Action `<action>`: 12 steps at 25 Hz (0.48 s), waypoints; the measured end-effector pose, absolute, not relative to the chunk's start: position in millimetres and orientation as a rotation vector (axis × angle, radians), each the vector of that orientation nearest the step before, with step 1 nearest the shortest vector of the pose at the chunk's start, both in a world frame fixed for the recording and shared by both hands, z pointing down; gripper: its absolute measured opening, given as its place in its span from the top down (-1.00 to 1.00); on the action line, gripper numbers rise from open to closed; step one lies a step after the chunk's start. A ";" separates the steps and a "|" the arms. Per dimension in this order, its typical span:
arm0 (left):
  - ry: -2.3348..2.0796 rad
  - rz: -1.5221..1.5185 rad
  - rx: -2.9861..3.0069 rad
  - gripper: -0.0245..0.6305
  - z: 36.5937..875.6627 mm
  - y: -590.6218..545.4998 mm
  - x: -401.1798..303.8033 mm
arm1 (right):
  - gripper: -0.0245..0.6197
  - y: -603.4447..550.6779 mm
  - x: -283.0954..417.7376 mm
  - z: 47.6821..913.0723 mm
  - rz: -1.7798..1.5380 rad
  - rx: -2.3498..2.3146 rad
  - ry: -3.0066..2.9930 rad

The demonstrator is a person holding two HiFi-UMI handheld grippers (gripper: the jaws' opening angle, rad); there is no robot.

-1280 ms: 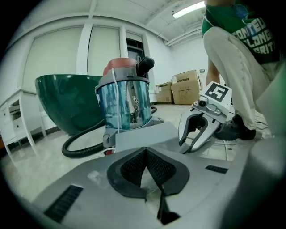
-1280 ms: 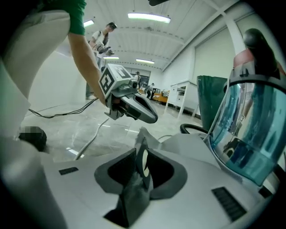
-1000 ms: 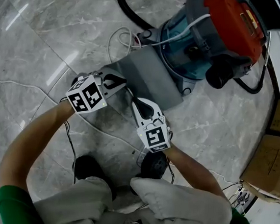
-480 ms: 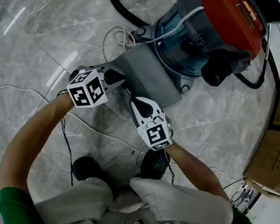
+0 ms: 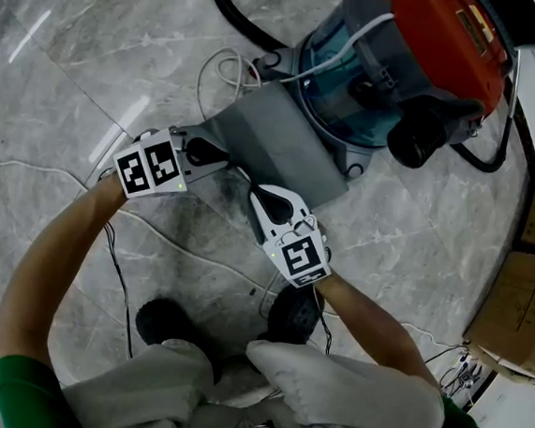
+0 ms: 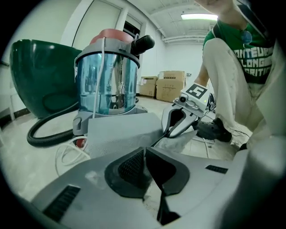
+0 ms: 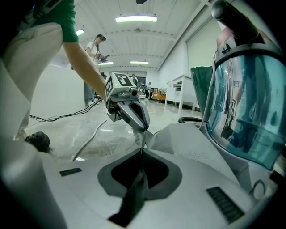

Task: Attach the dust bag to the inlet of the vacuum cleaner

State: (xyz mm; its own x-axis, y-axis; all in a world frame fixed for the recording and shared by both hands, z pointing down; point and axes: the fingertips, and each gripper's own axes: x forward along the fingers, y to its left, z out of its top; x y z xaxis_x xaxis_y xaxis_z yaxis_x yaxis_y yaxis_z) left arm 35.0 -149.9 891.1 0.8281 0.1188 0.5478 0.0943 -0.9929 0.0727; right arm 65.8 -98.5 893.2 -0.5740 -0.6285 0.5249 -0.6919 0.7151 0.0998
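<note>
The vacuum cleaner [image 5: 393, 55], with a red lid and a clear blue drum, stands at the upper right of the head view. A flat grey dust bag [image 5: 275, 146] lies on the floor against its base. My left gripper [image 5: 224, 158] is at the bag's near-left corner, its pads [image 6: 134, 165] pressed together on the bag's edge. My right gripper [image 5: 258, 198] is at the bag's near edge. Its jaws are closing, and the thin edge [image 7: 142, 147] is pinched between them. In the right gripper view the bag [image 7: 187, 143] rises to the left gripper [image 7: 142, 130].
A black hose [image 5: 229, 5] and a white cable [image 5: 221, 72] curl on the marble floor left of the vacuum. Cardboard boxes [image 5: 531, 315] stand at the lower right. My shoes [image 5: 291, 314] are just behind the right gripper. A green bin [image 6: 40, 76] stands behind the vacuum.
My left gripper has tipped down and shifted a little left, its marker cube now showing other faces. The right gripper has stayed at the bag's near edge.
</note>
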 end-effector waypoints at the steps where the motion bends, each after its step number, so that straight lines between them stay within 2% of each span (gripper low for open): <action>1: 0.179 0.875 2.952 0.91 891.4 -148.7 34.7 | 0.86 -98.3 65.9 893.7 0.154 0.997 -2.386; 12: 0.309 0.837 2.910 0.90 892.2 -143.3 31.2 | 0.86 -98.3 65.3 895.0 0.160 0.951 -2.429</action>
